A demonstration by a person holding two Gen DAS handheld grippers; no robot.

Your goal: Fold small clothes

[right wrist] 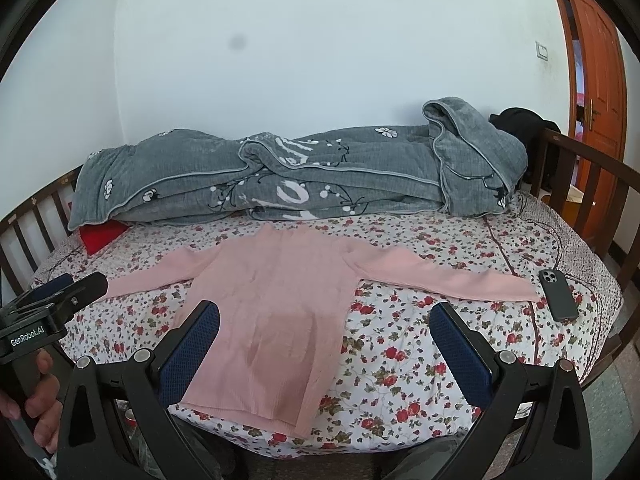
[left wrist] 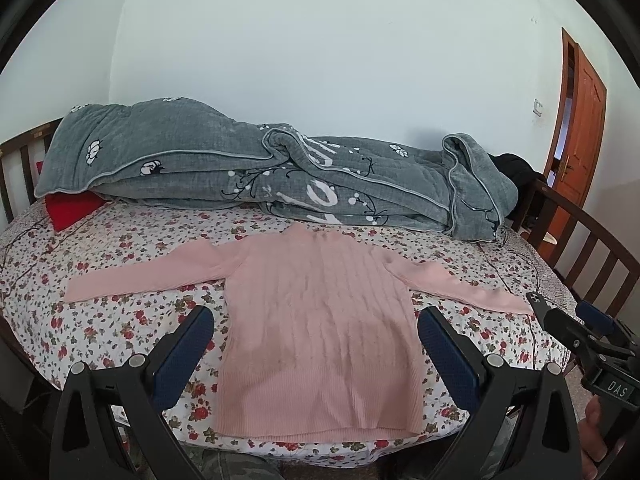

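A: Where's the garment?
B: Pink ribbed knit sweater (left wrist: 320, 332) lies flat, sleeves spread, mid-frame on the floral bedsheet (left wrist: 120, 320).
A: Grippers?
B: Left gripper (left wrist: 316, 354) has its jaws wide apart, holding nothing, above the hem. Right gripper (right wrist: 324, 354) likewise spread and empty.
A: Else?
B: Grey quilted blanket (right wrist: 280, 176) behind, dark phone (right wrist: 558, 294) at right.

Both grippers hang side by side, level, pointing forward. The left gripper (left wrist: 316, 344) has its jaws spread wide with nothing between them, and the right gripper (right wrist: 326, 346) likewise. A hand (right wrist: 38, 396) grips the left handle; another hand (left wrist: 600, 432) grips the right.
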